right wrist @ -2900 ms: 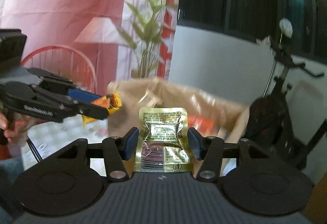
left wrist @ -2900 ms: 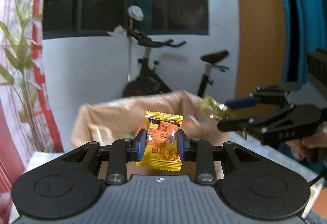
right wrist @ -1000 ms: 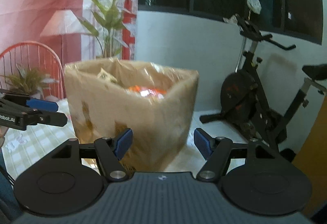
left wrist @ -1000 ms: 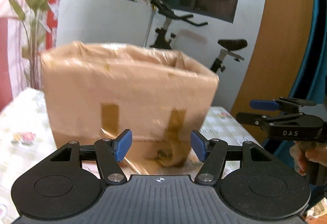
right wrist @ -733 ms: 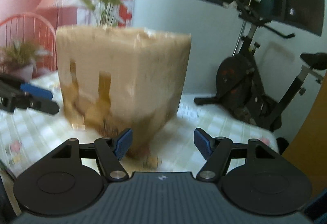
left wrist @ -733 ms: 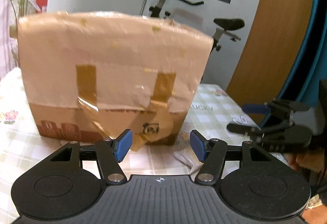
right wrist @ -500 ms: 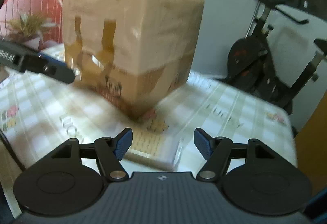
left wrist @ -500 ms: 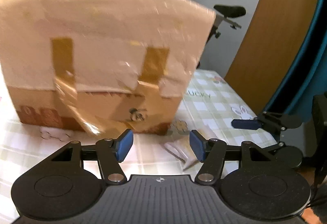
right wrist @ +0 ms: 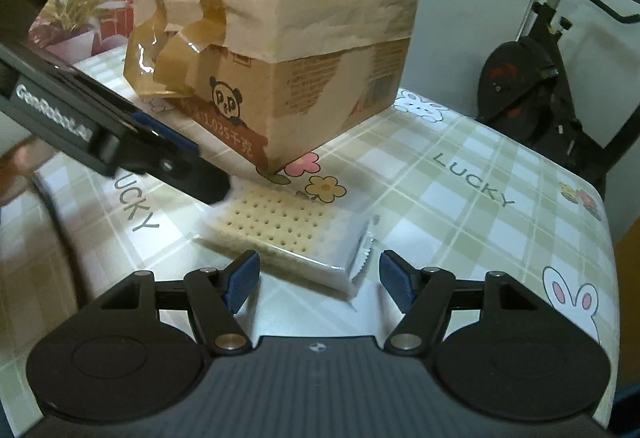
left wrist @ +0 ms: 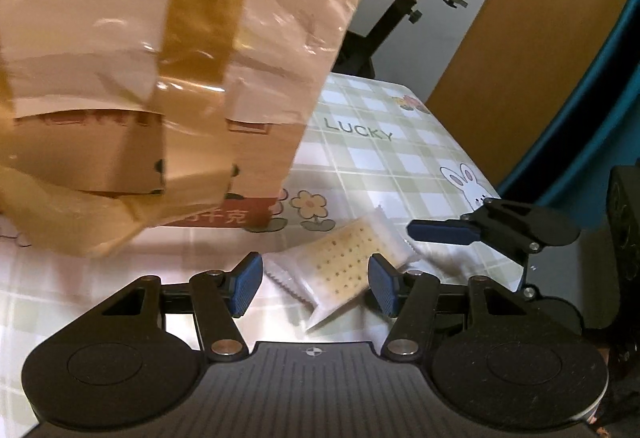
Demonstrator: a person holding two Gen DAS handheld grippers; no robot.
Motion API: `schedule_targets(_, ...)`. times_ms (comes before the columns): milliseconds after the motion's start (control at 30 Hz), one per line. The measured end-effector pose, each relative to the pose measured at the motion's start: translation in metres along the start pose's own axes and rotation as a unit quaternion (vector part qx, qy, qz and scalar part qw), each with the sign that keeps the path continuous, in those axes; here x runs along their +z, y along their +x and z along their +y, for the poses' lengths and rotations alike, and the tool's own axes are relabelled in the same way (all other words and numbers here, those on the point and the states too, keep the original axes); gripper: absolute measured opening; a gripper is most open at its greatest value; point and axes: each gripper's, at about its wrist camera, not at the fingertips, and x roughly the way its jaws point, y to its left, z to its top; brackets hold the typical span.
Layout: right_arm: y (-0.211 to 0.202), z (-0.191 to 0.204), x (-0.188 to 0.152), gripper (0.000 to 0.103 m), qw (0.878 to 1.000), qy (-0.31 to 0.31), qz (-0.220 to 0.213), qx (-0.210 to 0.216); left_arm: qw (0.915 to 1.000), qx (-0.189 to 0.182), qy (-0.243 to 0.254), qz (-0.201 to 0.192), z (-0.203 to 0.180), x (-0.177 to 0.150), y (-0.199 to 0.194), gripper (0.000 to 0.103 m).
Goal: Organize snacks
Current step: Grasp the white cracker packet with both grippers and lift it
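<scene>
A clear-wrapped cracker packet (left wrist: pixel 340 262) lies flat on the checked tablecloth by the front corner of the taped cardboard box (left wrist: pixel 160 70). My left gripper (left wrist: pixel 314 284) is open, its blue pads on either side of the packet's near end. In the right wrist view the same packet (right wrist: pixel 280 230) lies just ahead of my open right gripper (right wrist: pixel 318 278), between its pads. The box (right wrist: pixel 280 18) stands behind it. The left gripper's finger (right wrist: pixel 172 166) reaches to the packet's far left edge. The right gripper's finger (left wrist: pixel 444 232) shows at the packet's right.
The tablecloth (right wrist: pixel 460 206) has "LUCKY" lettering, flowers and rabbits; its right edge (right wrist: pixel 608 238) is close. An exercise bike (right wrist: pixel 536 70) stands beyond the table. A wooden panel (left wrist: pixel 520 38) and a blue curtain lie to the right. Loose tape hangs off the box front (left wrist: pixel 60 218).
Both grippers dropped their snacks into the box, came down its front to the table, and now close in open around the cracker packet from either side.
</scene>
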Motion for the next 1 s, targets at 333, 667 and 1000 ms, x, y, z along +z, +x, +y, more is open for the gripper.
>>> schedule_targets(333, 0.013, 0.000, 0.003, 0.069, 1.000, 0.002, 0.006, 0.016, 0.9998, -0.002, -0.013, 0.012, 0.002, -0.008, 0.022, 0.061)
schedule_targets(667, 0.011, 0.008, 0.006, 0.061, 0.999, 0.015, 0.000, 0.031, 1.0000, -0.001, 0.002, 0.004, 0.002, -0.013, 0.013, 0.048)
schedule_targets(1000, 0.000, 0.031, 0.010, 0.057, 0.999, 0.005, 0.011, 0.030, 0.9999, 0.002, 0.003, 0.013, 0.005, -0.019, -0.006, 0.044)
